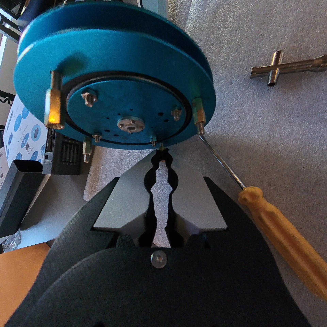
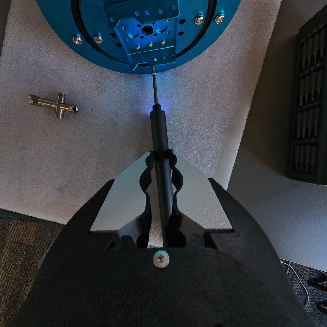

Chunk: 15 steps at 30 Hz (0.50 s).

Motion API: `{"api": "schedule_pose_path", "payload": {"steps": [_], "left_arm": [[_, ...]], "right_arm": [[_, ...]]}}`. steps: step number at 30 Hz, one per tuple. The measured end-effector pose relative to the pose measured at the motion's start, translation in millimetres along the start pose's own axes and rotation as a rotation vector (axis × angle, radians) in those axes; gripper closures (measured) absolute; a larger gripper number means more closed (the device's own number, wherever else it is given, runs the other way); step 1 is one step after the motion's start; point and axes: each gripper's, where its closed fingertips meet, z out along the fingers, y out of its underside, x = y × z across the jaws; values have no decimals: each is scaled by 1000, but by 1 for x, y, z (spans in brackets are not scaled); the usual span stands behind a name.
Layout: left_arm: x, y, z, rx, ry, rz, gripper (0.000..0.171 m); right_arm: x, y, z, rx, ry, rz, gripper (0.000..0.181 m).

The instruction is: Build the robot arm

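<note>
A blue round metal assembly (image 1: pixel 113 70) of stacked discs with brass standoffs (image 1: pixel 54 104) is held tilted above a grey foam mat (image 1: pixel 256 141). My left gripper (image 1: pixel 162 156) is shut on a small brass standoff (image 1: pixel 162 155) at the disc's lower rim. In the right wrist view the same blue assembly (image 2: pixel 138 35) shows its top side with a blue bracket (image 2: pixel 146 31). My right gripper (image 2: pixel 161 154) is shut on a dark electric screwdriver (image 2: pixel 159 134); its thin bit touches a small screw (image 2: pixel 153 71) at the disc's near edge.
A yellow-handled screwdriver (image 1: pixel 286 237) lies on the mat at right, its shaft reaching under the disc. A metal cross wrench (image 1: pixel 281 68) (image 2: pixel 56 106) lies on the mat. A dark bit case (image 1: pixel 69 154) (image 2: pixel 309 106), a printed sheet (image 1: pixel 19 134) and a grey box (image 1: pixel 16 192) sit beside the mat. The grippers' ends are close to 11 centimetres from one another.
</note>
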Motion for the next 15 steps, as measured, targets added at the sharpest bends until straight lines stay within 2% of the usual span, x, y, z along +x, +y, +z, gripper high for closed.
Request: {"api": "schedule_pose_path", "payload": {"steps": [4,6,11,15], "left_arm": [[0,0,0,3,-1,-4,167],[0,0,0,2,-5,3,167],[0,0,0,-2,-2,9,167],[0,0,0,0,3,8,167]], "right_arm": [[-1,0,0,11,-5,-24,165],[0,0,-4,31,-4,-64,155],[3,2,-13,70,-21,-54,155],[3,2,-8,45,-30,-46,155]]}}
